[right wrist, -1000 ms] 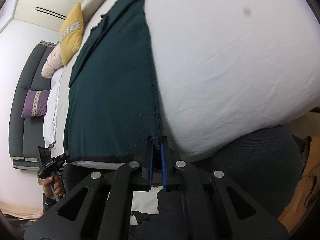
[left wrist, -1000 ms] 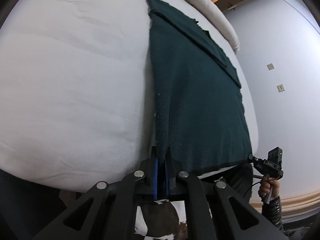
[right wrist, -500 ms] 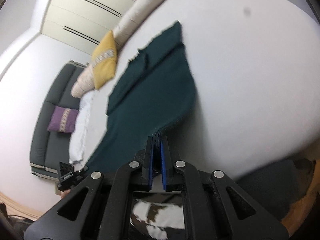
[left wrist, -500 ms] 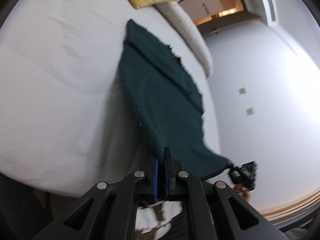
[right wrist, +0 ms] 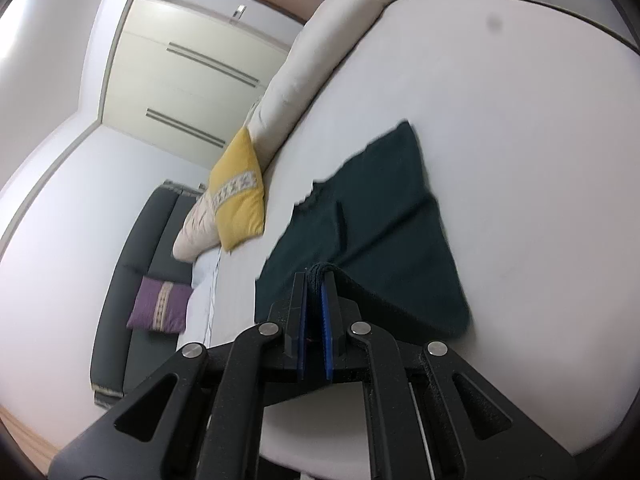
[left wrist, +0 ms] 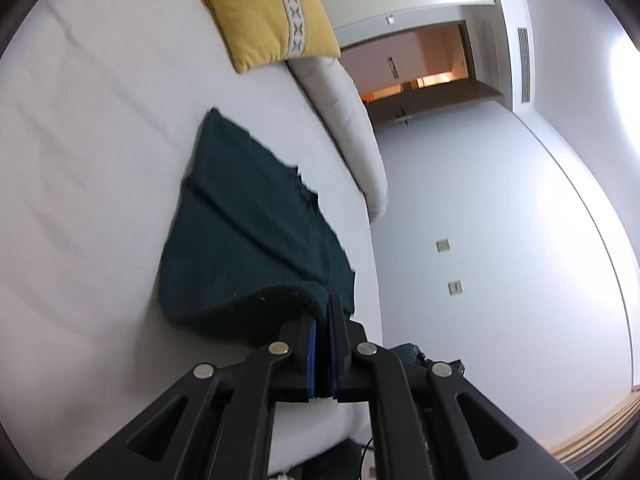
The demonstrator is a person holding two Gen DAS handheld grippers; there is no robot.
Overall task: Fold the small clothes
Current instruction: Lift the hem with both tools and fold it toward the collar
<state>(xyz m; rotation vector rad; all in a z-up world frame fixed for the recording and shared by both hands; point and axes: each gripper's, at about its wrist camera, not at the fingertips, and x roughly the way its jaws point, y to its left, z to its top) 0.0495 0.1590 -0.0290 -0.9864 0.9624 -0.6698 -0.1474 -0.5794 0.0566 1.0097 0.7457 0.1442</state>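
A dark green knitted garment [left wrist: 256,236] lies on the white bed [left wrist: 88,168]. Its near hem is lifted and curled over toward the far end. My left gripper [left wrist: 322,312] is shut on one near corner of the hem. My right gripper [right wrist: 315,280] is shut on the other near corner of the garment [right wrist: 384,216], held above the bed [right wrist: 520,128]. The far part of the garment with its neckline rests flat on the sheet.
A yellow cushion [left wrist: 264,8] and a long cream bolster [left wrist: 344,120] lie at the head of the bed. In the right wrist view a yellow cushion [right wrist: 240,196], a dark sofa [right wrist: 132,280] with a purple cushion [right wrist: 160,308] and white wardrobe doors [right wrist: 188,80] show.
Both grippers have lifted the garment's near hem and carried it forward over the bed toward the far end. The garment now bends over itself and the views tilt up toward the pillows.
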